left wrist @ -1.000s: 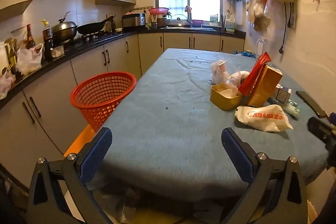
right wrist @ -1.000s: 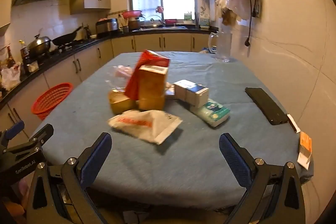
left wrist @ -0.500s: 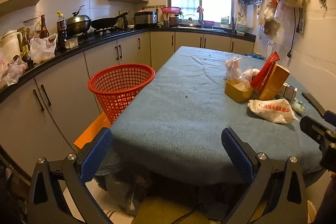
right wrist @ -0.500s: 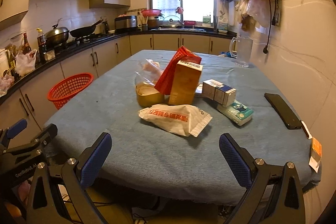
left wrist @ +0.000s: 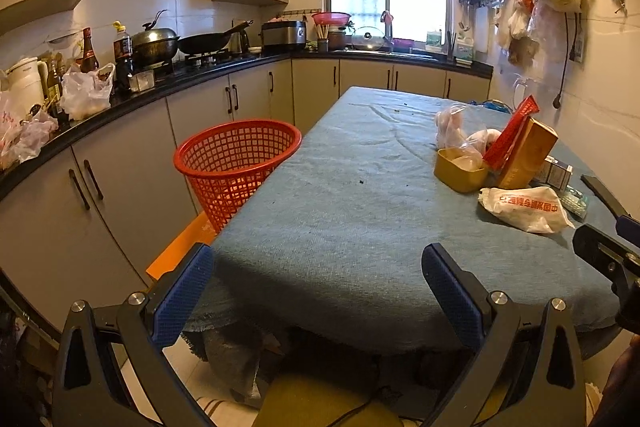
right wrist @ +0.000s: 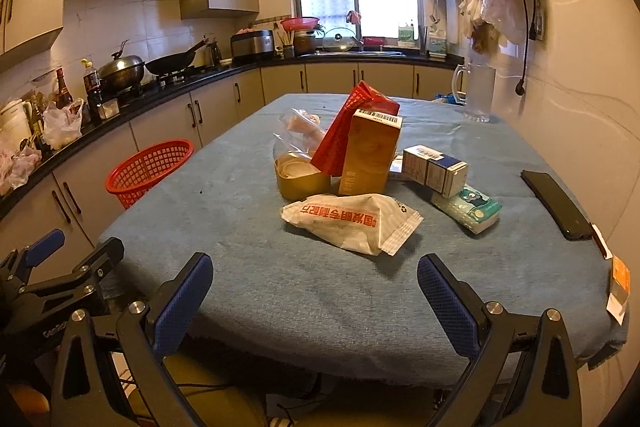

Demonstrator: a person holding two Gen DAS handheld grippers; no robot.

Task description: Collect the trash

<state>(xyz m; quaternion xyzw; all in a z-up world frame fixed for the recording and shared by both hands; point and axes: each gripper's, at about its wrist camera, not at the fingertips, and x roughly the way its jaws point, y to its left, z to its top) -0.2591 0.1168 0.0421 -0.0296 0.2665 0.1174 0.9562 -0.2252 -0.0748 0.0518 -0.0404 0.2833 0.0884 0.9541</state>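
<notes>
A pile of trash lies on the blue-covered table (right wrist: 320, 287): a white wrapper with red print (right wrist: 352, 223), a tan carton (right wrist: 370, 159), a red packet (right wrist: 348, 127), a yellow tub (right wrist: 300, 179), a clear plastic bag (right wrist: 298, 125), small boxes (right wrist: 434, 169) and a tissue pack (right wrist: 468, 209). The white wrapper (left wrist: 526, 207) and tan carton (left wrist: 526, 155) also show in the left wrist view. A red mesh basket (left wrist: 238, 163) stands left of the table. My left gripper (left wrist: 316, 287) and right gripper (right wrist: 314, 291) are open and empty at the table's near edge.
A black phone (right wrist: 556, 203) lies at the table's right side near the wall. A clear jug (right wrist: 478, 95) stands at the far right. Kitchen counters with pots and bags (left wrist: 86, 91) run along the left. An orange stool (left wrist: 184, 247) is under the basket.
Both grippers have drawn back and risen a little, so the table and basket sit farther off. Both stay open. Nothing on the table has moved.
</notes>
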